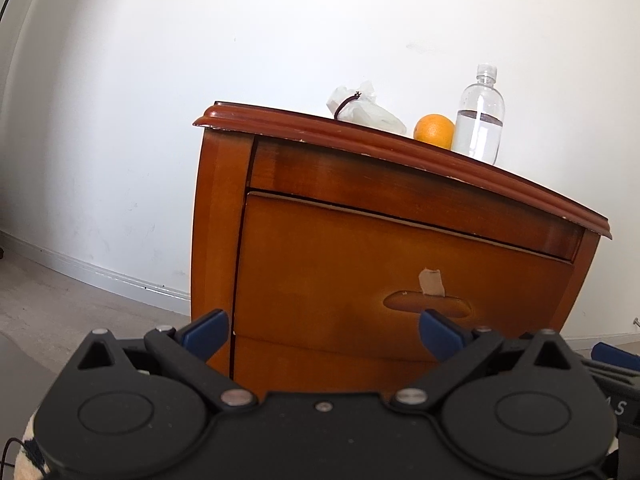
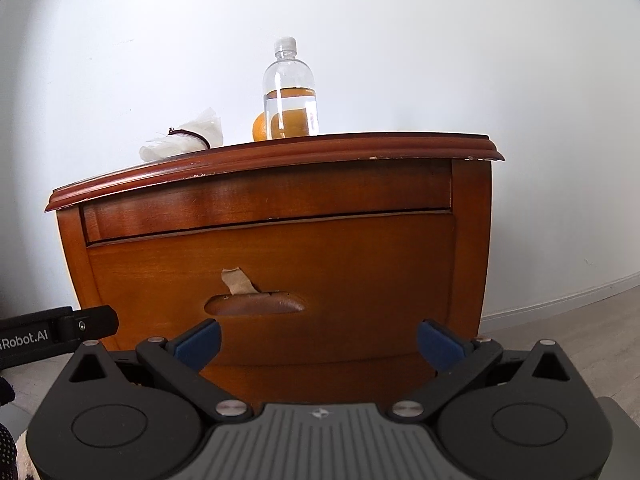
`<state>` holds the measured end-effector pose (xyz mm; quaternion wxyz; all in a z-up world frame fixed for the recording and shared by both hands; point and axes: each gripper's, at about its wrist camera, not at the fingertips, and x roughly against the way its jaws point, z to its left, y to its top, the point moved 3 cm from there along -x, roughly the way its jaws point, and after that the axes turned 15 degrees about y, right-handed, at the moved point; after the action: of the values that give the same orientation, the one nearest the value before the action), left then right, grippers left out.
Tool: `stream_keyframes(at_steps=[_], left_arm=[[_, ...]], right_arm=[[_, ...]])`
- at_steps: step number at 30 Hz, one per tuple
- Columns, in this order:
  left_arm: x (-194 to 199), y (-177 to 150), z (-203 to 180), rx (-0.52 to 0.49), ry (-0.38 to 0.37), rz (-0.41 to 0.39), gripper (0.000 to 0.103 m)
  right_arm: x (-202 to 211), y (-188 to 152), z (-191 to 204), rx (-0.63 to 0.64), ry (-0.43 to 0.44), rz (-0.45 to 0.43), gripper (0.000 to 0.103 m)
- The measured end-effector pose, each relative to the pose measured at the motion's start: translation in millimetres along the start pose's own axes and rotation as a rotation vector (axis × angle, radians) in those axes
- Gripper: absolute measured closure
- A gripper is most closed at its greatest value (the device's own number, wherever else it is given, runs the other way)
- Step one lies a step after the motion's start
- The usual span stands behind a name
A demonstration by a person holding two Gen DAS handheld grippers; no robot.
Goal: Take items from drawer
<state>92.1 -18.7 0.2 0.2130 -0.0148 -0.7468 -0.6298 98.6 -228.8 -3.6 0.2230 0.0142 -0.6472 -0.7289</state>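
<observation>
A brown wooden nightstand fills both views, its top drawer (image 1: pixel 360 264) (image 2: pixel 280 256) closed. The drawer has a recessed oval handle (image 1: pixel 428 305) (image 2: pixel 254 305) with a scrap of tape (image 1: pixel 431 282) (image 2: pixel 238 280) above it. My left gripper (image 1: pixel 322 334) is open, low in front of the drawer's left half, its right fingertip just under the handle. My right gripper (image 2: pixel 318 344) is open too, below and right of the handle, holding nothing. On top stand a clear water bottle (image 1: pixel 480 120) (image 2: pixel 290 92), an orange (image 1: pixel 434 130) (image 2: pixel 260 128) and a tied plastic bag (image 1: pixel 362 106) (image 2: pixel 184 138).
A white wall rises behind the nightstand, with a baseboard (image 1: pixel 100 272) (image 2: pixel 560 304) along the grey floor on both sides. Part of the other gripper's body (image 2: pixel 60 330) (image 1: pixel 616 360) shows at each view's edge. A lower drawer front (image 1: pixel 340 360) sits beneath the top one.
</observation>
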Motion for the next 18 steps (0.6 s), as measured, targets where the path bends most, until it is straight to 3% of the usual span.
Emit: stream_keyframes(at_steps=[9, 18], left_arm=[[29.3, -16.8, 14.4, 0.003, 0.019, 0.035, 0.001], [41.3, -41.3, 27.1, -0.064, 0.037, 0.094, 0.0]], right_arm=[[31.0, -22.7, 14.9, 0.008, 0.017, 0.035, 0.0], [49.6, -46.5, 31.2, 0.015, 0.041, 0.105, 0.0]])
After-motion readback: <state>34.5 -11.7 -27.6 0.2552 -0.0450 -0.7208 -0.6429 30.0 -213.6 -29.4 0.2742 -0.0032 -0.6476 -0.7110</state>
